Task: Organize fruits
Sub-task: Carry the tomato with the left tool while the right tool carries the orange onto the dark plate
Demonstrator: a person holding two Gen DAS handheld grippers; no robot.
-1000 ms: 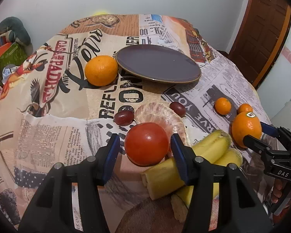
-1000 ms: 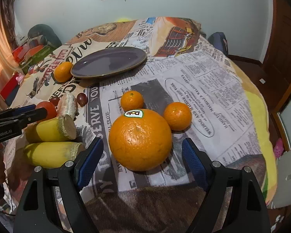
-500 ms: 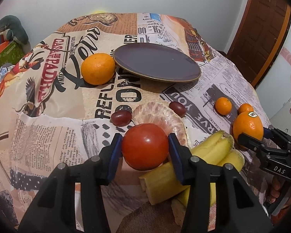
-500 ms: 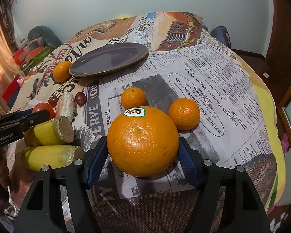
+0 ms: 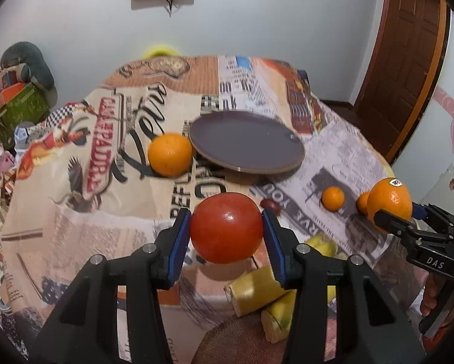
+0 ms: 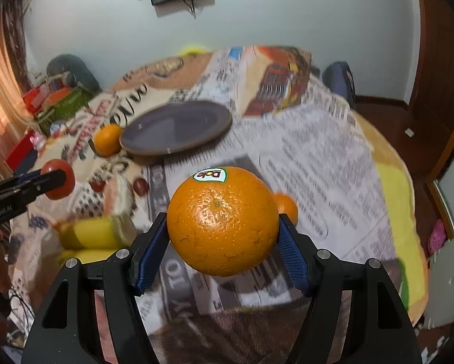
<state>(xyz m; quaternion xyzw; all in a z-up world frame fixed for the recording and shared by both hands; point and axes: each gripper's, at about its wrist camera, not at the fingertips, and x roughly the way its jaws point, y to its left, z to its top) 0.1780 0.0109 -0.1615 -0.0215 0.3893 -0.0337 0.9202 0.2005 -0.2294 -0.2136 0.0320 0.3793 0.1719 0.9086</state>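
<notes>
My left gripper (image 5: pixel 227 230) is shut on a red tomato (image 5: pixel 226 227) and holds it above the table. My right gripper (image 6: pixel 222 236) is shut on a large orange with a Dole sticker (image 6: pixel 222 220), also lifted; it shows in the left wrist view (image 5: pixel 389 200). A dark purple plate (image 5: pixel 246 144) lies at the table's far middle, with another orange (image 5: pixel 170 154) by its left rim. Two small mandarins (image 5: pixel 333 198) and a grape (image 5: pixel 270 204) lie on the newspaper-print cloth. Cut bananas (image 5: pixel 257 288) lie below the tomato.
A peeled citrus (image 6: pixel 121 191) and two grapes (image 6: pixel 140 185) lie left of the right gripper. Clutter and boxes (image 6: pixel 54 100) stand beyond the table's left edge. A wooden door (image 5: pixel 402 60) is at the right. The table edge drops off at the right (image 6: pixel 402 212).
Both grippers have closed on their fruit and lifted: the tomato and the big orange have risen off the table, and both views have tilted up.
</notes>
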